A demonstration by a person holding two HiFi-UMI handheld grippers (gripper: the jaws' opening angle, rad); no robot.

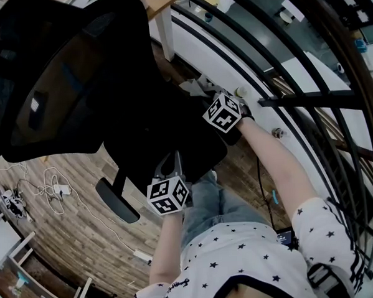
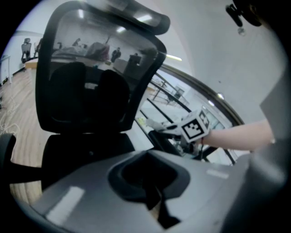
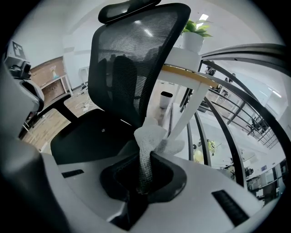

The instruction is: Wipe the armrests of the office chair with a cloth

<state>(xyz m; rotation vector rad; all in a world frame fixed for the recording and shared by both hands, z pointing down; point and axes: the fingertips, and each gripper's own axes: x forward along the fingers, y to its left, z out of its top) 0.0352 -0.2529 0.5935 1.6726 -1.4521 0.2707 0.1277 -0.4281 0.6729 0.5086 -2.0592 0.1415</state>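
The right gripper (image 3: 143,181) fingers clamp seemingly just a thin twist of cloth (image 3: 149,139), the left gripper (image 2: 153,193) fingers sit together, empty; drag along an armrest (image 1: 117,200) might pull it free.

White cables (image 1: 53,183) lie tangled on the wood-plank floor (image 1: 73,238) (a white plug block (image 1: 142,256) nearby).

No word, brand, number or sign can be read in any view. The only printed marks are black-and-white square patterns. They stand on the lower marker cube (image 1: 168,196) at lower centre of the head view and on the upper marker cube (image 1: 222,112) near its middle. These patterns hold no letters or digits.
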